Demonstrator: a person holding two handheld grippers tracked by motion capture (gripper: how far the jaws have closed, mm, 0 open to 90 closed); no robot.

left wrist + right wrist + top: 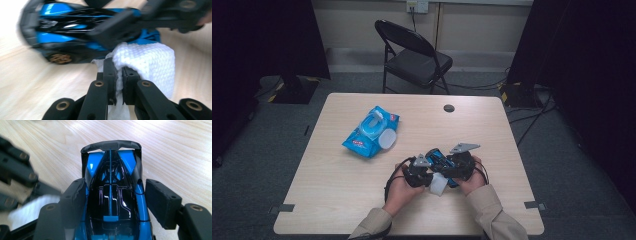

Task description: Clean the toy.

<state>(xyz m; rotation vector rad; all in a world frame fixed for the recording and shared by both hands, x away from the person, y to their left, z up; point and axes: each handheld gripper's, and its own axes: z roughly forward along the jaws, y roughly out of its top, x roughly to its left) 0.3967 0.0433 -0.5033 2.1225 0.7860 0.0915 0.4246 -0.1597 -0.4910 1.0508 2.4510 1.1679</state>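
A blue and black toy car (442,161) sits between the jaws of my right gripper (457,165), just above the table near its front edge. In the right gripper view the pads (75,195) press both sides of the car (110,170), with its rear wing pointing away. My left gripper (424,175) is shut on a folded white wipe (438,184). In the left gripper view its tips (119,68) pinch the wipe (147,60), which touches the side of the car (62,27).
A blue pack of wet wipes (371,131) with its white lid flipped open lies on the left half of the wooden table (337,185). A cable hole (449,108) sits near the far edge. A black folding chair (414,55) stands behind the table.
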